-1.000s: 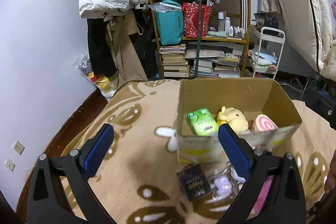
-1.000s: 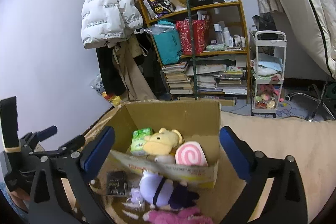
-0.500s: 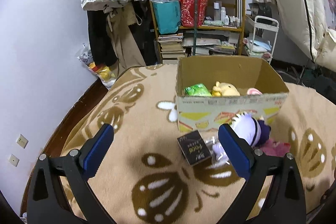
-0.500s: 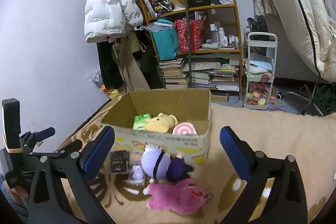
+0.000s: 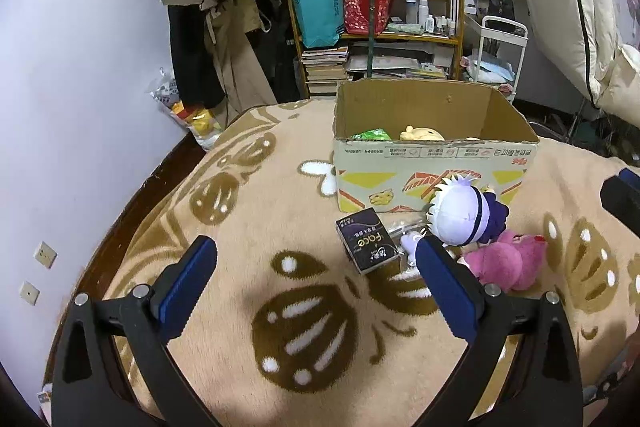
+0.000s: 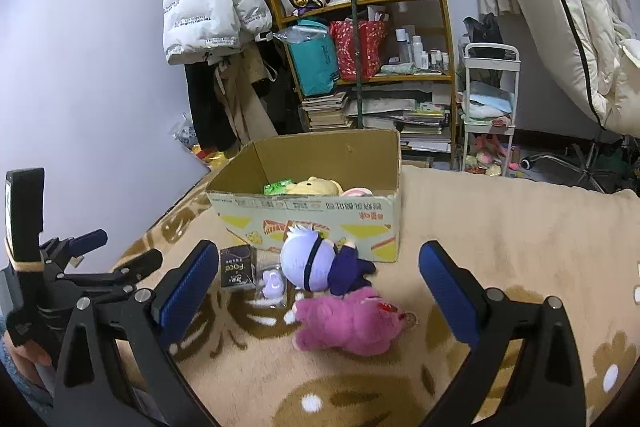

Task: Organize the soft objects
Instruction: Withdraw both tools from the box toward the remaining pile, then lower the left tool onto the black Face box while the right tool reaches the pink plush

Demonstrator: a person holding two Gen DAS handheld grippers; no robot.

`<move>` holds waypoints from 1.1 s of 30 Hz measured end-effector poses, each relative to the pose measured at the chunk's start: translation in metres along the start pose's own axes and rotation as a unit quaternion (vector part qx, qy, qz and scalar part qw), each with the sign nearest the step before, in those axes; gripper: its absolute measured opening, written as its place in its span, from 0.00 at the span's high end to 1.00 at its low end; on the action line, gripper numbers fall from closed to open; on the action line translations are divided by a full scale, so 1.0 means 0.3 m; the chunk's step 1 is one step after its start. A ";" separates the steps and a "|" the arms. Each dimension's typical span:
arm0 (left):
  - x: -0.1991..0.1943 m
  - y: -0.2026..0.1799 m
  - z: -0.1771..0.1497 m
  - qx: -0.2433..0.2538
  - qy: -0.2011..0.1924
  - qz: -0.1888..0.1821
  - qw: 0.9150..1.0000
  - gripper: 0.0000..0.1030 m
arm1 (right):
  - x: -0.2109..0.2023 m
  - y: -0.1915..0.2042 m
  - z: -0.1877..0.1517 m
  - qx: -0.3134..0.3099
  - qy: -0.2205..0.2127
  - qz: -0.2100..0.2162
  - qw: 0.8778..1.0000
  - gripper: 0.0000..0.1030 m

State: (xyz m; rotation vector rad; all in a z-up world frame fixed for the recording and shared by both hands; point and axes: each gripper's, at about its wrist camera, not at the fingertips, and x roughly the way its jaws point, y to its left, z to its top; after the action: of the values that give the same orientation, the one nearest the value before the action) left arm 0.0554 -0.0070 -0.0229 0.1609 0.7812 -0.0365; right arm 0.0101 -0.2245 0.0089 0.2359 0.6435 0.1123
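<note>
Both my left tongs (image 5: 316, 281) and right tongs (image 6: 314, 283) gape wide, empty. Three soft things sit in the box (image 6: 316, 205); the white-haired doll (image 6: 310, 265) and pink plush (image 6: 348, 323) lie on the blanket (image 6: 500, 227), unpacked.

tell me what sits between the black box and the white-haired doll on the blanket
A small lilac toy in a clear packet lies between the black box and the white-haired doll, seen best in the right wrist view.
</note>
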 end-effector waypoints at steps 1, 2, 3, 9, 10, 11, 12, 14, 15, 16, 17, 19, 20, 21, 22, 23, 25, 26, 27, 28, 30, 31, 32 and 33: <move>-0.002 0.003 -0.001 -0.002 0.001 -0.001 1.000 0.04 | -0.003 0.000 -0.003 0.000 0.000 -0.001 1.000 0.00; -0.004 0.007 -0.002 -0.005 0.001 -0.003 1.000 0.04 | -0.007 -0.002 -0.005 0.001 -0.001 -0.003 1.000 0.00; -0.004 0.010 -0.001 -0.007 0.001 -0.002 1.000 0.04 | -0.009 -0.004 -0.005 0.003 -0.001 -0.005 1.000 0.00; 0.017 0.022 0.001 -0.019 0.008 -0.001 1.000 0.04 | -0.001 -0.017 -0.004 0.004 -0.002 -0.014 1.000 0.00; 0.022 0.022 0.001 -0.019 0.010 0.000 1.000 0.04 | 0.004 -0.020 -0.005 0.006 0.000 -0.014 1.000 0.00; 0.029 0.021 0.002 -0.020 0.013 -0.001 1.000 0.04 | 0.008 -0.022 -0.005 0.007 0.002 -0.014 1.000 0.00; 0.036 0.021 0.002 -0.020 0.016 -0.002 1.000 0.04 | 0.014 -0.024 -0.006 0.008 0.004 -0.014 1.000 0.00; 0.047 0.020 0.002 -0.022 0.020 -0.002 1.000 0.04 | 0.024 -0.026 -0.008 0.008 0.008 -0.015 1.000 0.00; 0.054 0.020 0.003 -0.022 0.022 -0.002 0.999 0.04 | 0.030 -0.028 -0.010 0.008 0.010 -0.016 1.000 0.00; 0.058 0.018 0.005 -0.023 0.024 -0.003 0.999 0.04 | 0.036 -0.029 -0.011 0.008 0.012 -0.016 1.000 0.00; 0.063 0.019 0.007 -0.025 0.025 -0.004 0.999 0.04 | 0.041 -0.030 -0.012 0.008 0.013 -0.017 1.000 0.00; 0.074 0.022 0.012 -0.030 0.026 -0.006 0.999 0.04 | 0.051 -0.029 -0.012 0.009 0.016 -0.018 1.000 0.00; 0.081 0.024 0.012 -0.032 0.027 -0.006 0.999 0.04 | 0.056 -0.031 -0.012 0.010 0.017 -0.019 1.000 0.00; 0.094 0.026 0.016 -0.035 0.031 -0.007 0.999 0.04 | 0.062 -0.031 -0.012 0.012 0.018 -0.021 1.000 0.00; 0.104 0.026 0.018 -0.038 0.034 -0.008 0.999 0.04 | 0.068 -0.036 -0.012 0.013 0.020 -0.022 0.999 0.00; 0.119 0.027 0.022 -0.041 0.037 -0.010 0.998 0.04 | 0.075 -0.039 -0.012 0.014 0.021 -0.023 0.999 0.00; 0.140 0.027 0.027 -0.046 0.043 -0.013 0.998 0.04 | 0.092 -0.049 -0.012 0.018 0.026 -0.028 0.999 0.00; 0.151 0.026 0.029 -0.047 0.045 -0.013 0.998 0.04 | 0.099 -0.054 -0.015 0.020 0.029 -0.030 0.999 0.00; 0.167 0.024 0.033 -0.048 0.050 -0.015 0.997 0.04 | 0.111 -0.060 -0.016 0.023 0.033 -0.033 0.999 0.00; 0.179 0.023 0.036 -0.049 0.053 -0.016 0.997 0.04 | 0.122 -0.065 -0.018 0.026 0.036 -0.036 0.998 0.00; 0.209 0.020 0.043 -0.052 0.060 -0.017 0.997 0.04 | 0.150 -0.079 -0.023 0.034 0.047 -0.038 0.998 0.00; 0.221 0.018 0.046 -0.054 0.063 -0.019 0.996 0.04 | 0.162 -0.083 -0.026 0.037 0.052 -0.037 0.997 0.00; 0.241 0.015 0.050 -0.056 0.068 -0.021 0.996 0.04 | 0.174 -0.088 -0.028 0.040 0.057 -0.036 0.997 0.00; 0.250 0.012 0.052 -0.057 0.071 -0.021 0.996 0.04 | 0.187 -0.094 -0.032 0.043 0.062 -0.034 0.997 0.00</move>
State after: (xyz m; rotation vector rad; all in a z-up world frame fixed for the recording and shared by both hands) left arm 0.1197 -0.0040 -0.0643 0.0382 0.9262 -0.0200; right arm 0.0497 -0.2402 -0.0382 0.2921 0.7804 0.0335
